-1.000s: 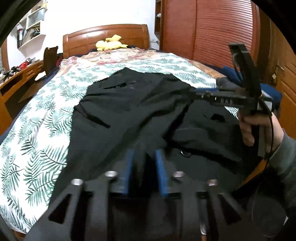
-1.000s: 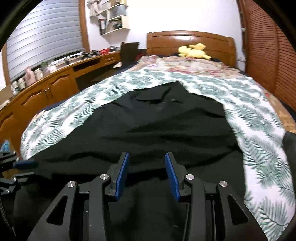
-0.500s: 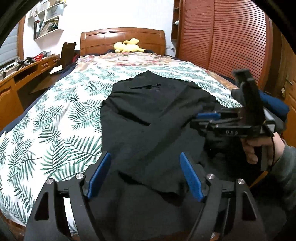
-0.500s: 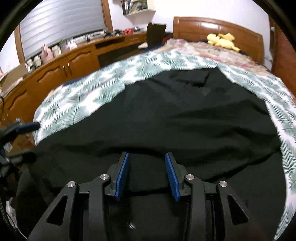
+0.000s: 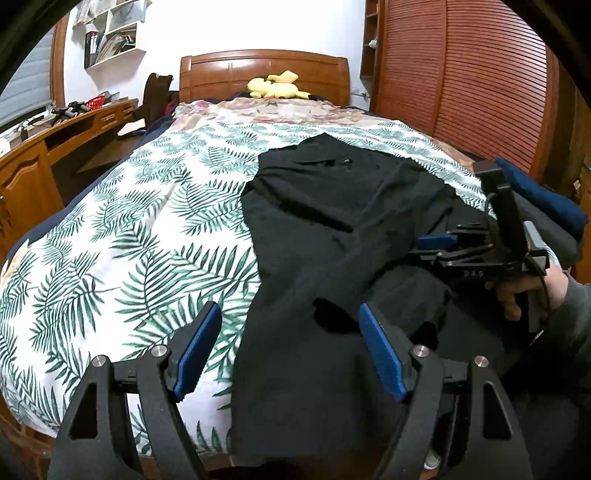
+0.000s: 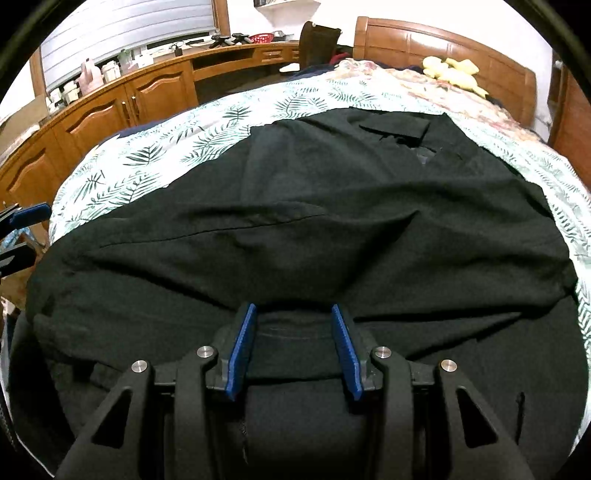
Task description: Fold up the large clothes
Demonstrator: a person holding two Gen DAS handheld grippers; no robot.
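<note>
The large black cloth garment (image 6: 332,229) is being folded on the fern-print bed (image 5: 122,236); the left gripper (image 5: 288,354) is spread, released — the right gripper (image 6: 293,345), half-parted over fabric, is best clenched low on the hem.

1. I see even indoor light, brightest on the white wall (image 5: 221,26) behind the headboard (image 5: 264,70), which is nearly blown out.
2. The black garment (image 6: 295,229) swallows detail; its folds read faintly.
3. Fisheye bending curves everything away from the headboard, with dark vignetted corners.
</note>
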